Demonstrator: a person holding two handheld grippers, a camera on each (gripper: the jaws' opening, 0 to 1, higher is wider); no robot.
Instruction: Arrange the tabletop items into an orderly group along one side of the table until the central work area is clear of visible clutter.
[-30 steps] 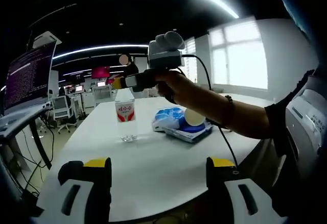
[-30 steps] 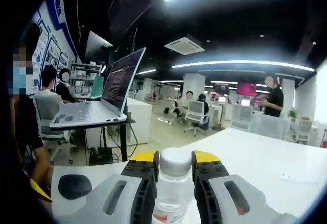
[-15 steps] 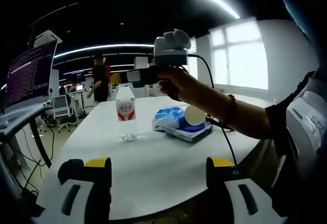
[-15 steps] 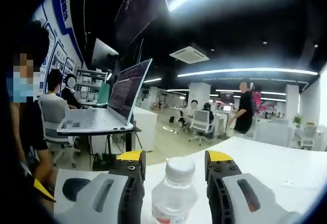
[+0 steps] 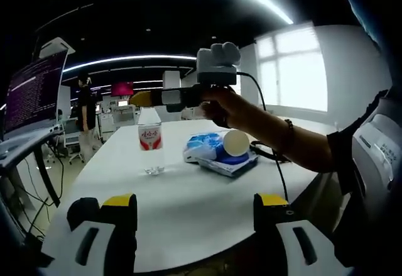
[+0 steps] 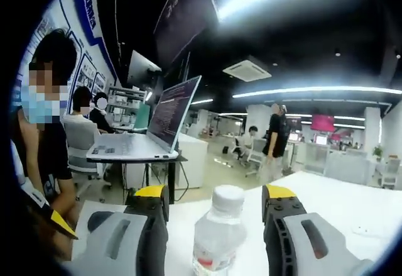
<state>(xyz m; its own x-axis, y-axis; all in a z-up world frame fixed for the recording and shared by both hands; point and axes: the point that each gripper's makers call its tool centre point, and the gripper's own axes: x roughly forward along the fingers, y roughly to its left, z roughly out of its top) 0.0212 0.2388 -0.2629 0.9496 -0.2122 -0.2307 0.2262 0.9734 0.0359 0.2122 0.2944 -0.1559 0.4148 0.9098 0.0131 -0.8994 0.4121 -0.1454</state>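
Bottle (image 6: pixel 218 238) stands upright on the white counter (image 5: pixel 188 207), directly ahead of the right gripper (image 6: pixel 215 210) and between its jaws, which are spread apart with a gap on either side of the cap (no contact that I can see). Its long axis runs vertical, across the jaws' line of approach. Just beside it lies a blue-and-white packet (image 5: pixel 210 147). The left gripper (image 5: pixel 195 216) hangs well back at the near edge, jaws wide and empty, so the right one is far nearer.
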